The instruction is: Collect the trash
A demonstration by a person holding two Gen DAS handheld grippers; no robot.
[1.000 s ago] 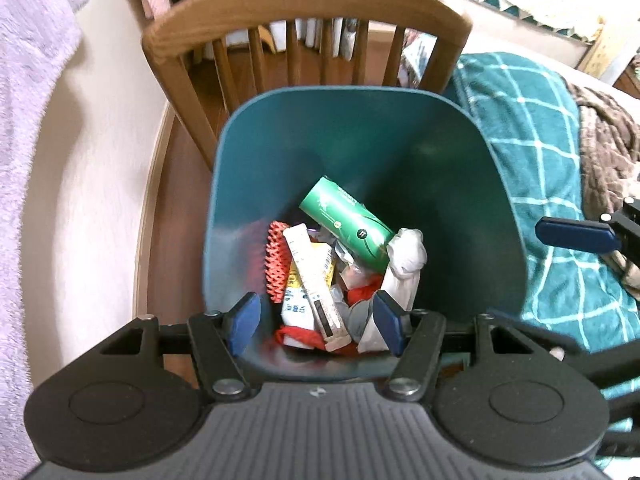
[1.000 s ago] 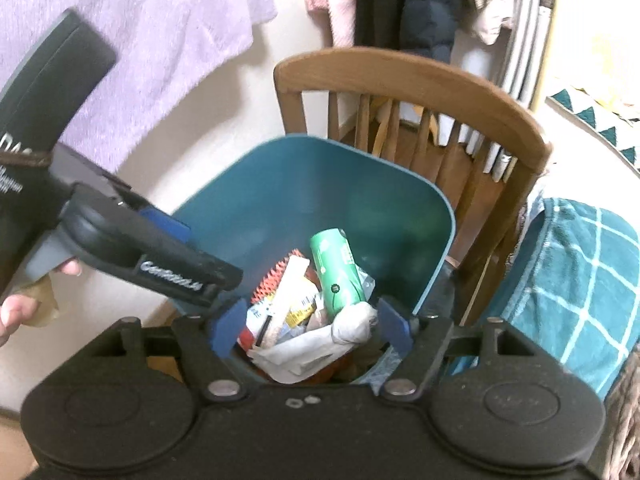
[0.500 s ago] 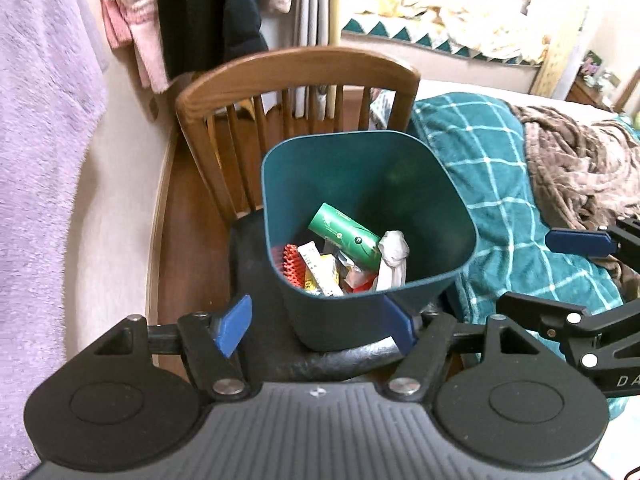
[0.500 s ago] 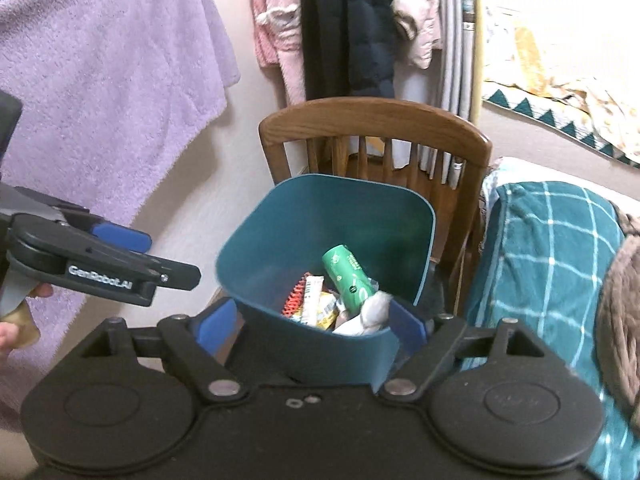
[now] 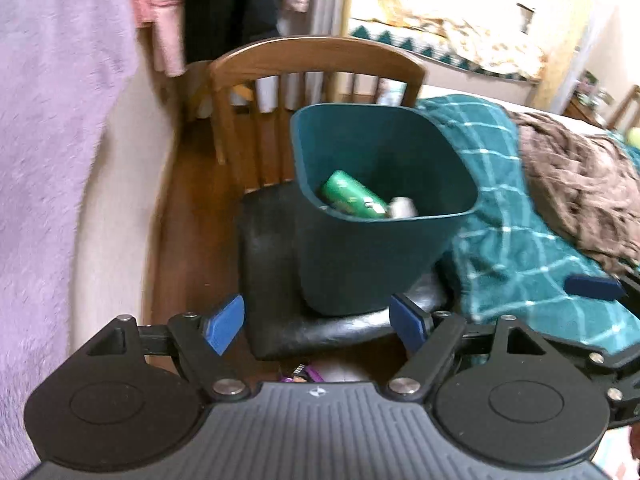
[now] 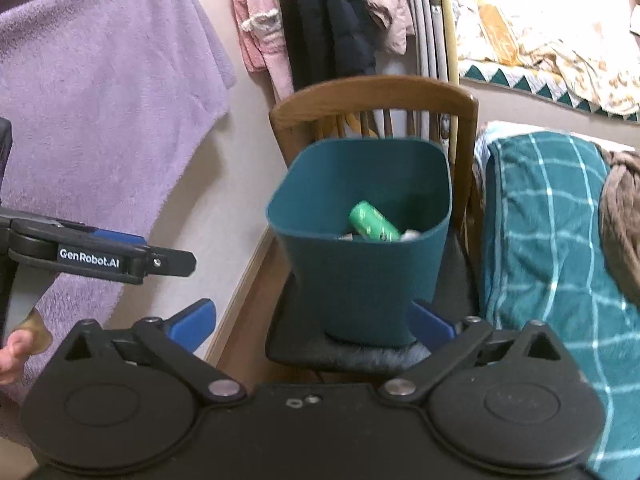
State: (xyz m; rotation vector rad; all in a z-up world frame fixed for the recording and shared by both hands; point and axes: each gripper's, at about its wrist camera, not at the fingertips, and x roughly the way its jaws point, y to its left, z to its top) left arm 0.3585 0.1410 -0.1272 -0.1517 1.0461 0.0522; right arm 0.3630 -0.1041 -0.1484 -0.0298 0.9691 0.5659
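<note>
A dark teal bin [image 5: 360, 256] stands upright on the black padded seat [image 5: 272, 264] of a wooden chair [image 5: 316, 54], its back rail rising behind the bin's far rim; inside the bin a green cylindrical container [image 5: 352, 200] lies tilted, with a pale crumpled piece [image 5: 404, 208] touching its lower end; the rest of the contents is hidden below the near rim. The left hand-held gripper [image 5: 318, 326] sits released, its blue pads wide apart with nothing between them, the jaws having just been opening; the bin shows beyond the gap, apart from the pads. The right hand-held gripper [image 6: 312, 324] is likewise released and empty, spread as wide as it goes after just opening; the bin's base appears between its fingers in view but is not touched. In the right wrist view the left tool juts in from the left edge, with fingers of the person's hand [image 6: 12, 356] below it. A teal checked blanket [image 5: 516, 248] and a brown throw [image 5: 580, 184] cover the bed just beside the chair; a purple towel [image 6: 96, 92] hangs on the wall to the left; clothes [image 6: 320, 20] hang behind the chair. A small purple wrapper [image 5: 300, 374] lies on the floor under the seat's front edge.
</note>
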